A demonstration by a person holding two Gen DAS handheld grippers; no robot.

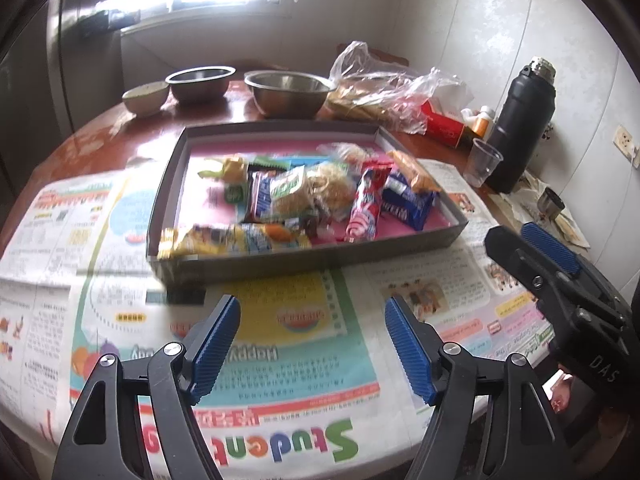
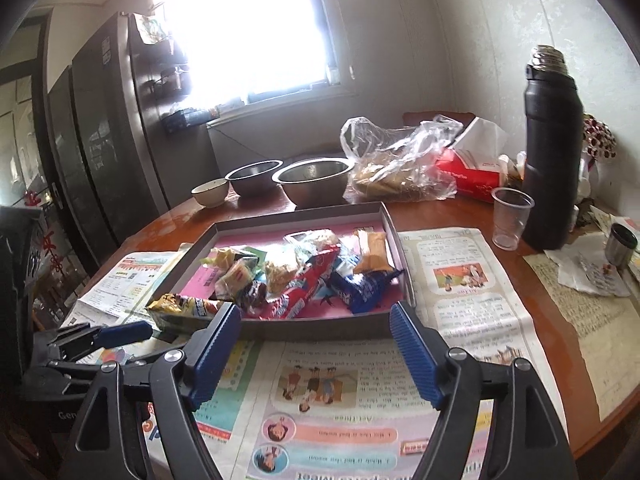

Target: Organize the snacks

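Both sets of fingers stand wide apart, empty: left gripper (image 1: 312, 340) and right gripper (image 2: 316, 344) hover over newspaper (image 1: 280, 360) spread on the worktop (image 2: 536, 320). Just beyond, shallow grey tray (image 1: 320, 258) with pink floor rests on the paper; snacks (image 1: 312, 196) lie heaped inside, one yellow packet (image 1: 224, 240) against the near wall. Farther back: two steel bowls (image 2: 312, 178), plastic bag (image 2: 400, 160), clear cup (image 2: 510, 220), black flask (image 2: 554, 152).
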